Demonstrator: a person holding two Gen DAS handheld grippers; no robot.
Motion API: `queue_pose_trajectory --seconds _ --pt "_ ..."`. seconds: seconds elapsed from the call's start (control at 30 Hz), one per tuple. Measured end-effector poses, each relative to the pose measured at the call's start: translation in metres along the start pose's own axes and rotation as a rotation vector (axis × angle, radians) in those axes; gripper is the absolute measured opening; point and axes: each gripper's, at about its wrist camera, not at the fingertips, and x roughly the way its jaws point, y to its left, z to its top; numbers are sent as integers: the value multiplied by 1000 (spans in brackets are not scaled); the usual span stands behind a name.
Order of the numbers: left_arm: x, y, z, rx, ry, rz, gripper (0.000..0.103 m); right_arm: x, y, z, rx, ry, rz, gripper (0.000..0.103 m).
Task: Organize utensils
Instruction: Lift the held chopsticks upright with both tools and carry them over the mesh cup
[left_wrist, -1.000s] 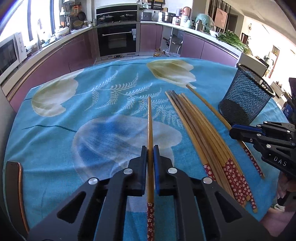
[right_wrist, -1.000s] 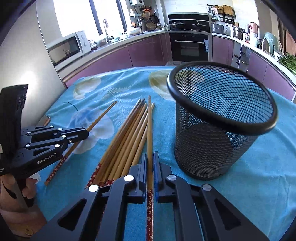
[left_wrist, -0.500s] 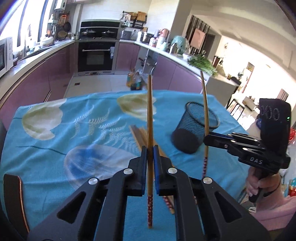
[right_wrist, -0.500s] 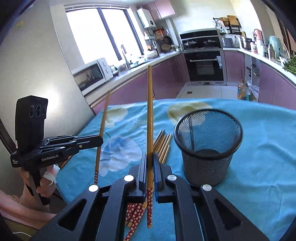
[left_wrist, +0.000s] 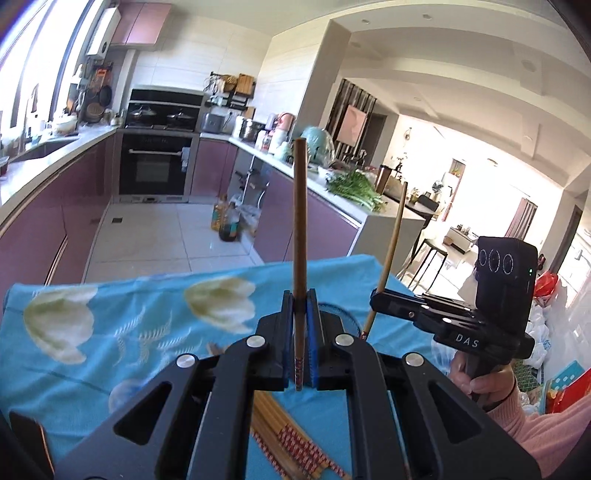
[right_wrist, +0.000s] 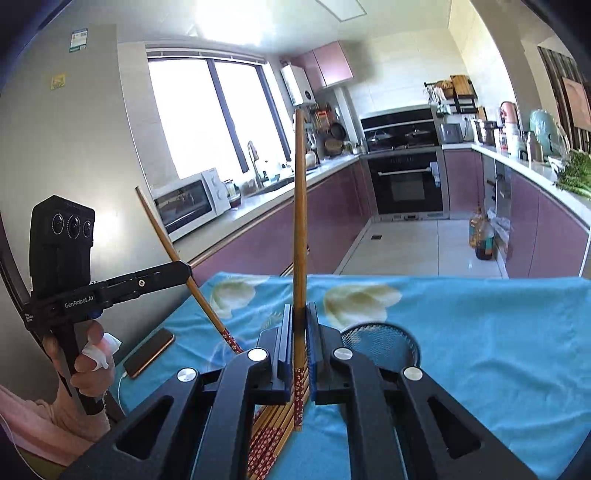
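Note:
My left gripper (left_wrist: 300, 308) is shut on a wooden chopstick (left_wrist: 299, 229) that stands upright above the blue flowered tablecloth (left_wrist: 140, 317), its red patterned end hanging below the pads. My right gripper (right_wrist: 298, 319) is shut on a second chopstick (right_wrist: 300, 206), also upright. In each view the other gripper shows to the side: the right gripper (left_wrist: 382, 301) with its chopstick (left_wrist: 392, 236), and the left gripper (right_wrist: 183, 269) with its slanted chopstick (right_wrist: 166, 236). The black mesh cup (right_wrist: 380, 341) stands below, just right of my right gripper. A bundle of several chopsticks (left_wrist: 295, 443) lies on the cloth.
A phone (right_wrist: 149, 352) on a white cable lies near the table's left edge. A hand (left_wrist: 480, 380) in a pink sleeve holds the right gripper's handle. Purple kitchen cabinets, an oven (right_wrist: 404, 181) and a tiled floor lie beyond the table.
Both grippers have risen and tipped up with their chopsticks. The table, the bundle and the mesh cup have dropped low in both views.

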Motion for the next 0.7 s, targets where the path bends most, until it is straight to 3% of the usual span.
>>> queue_pose_trajectory --seconds 0.2,0.37,0.5,0.7 --pt "20 -22 32 25 -27 -65 8 -2 -17 15 -7 -27 -33 6" --pt "45 -36 44 53 -2 -70 8 4 -25 25 -10 -39 -52 6" --pt "74 -45 38 92 82 -61 8 17 -35 25 -7 -19 -67 6" --pt "115 -42 10 129 236 -51 8 43 -48 8 15 104 -71 6"
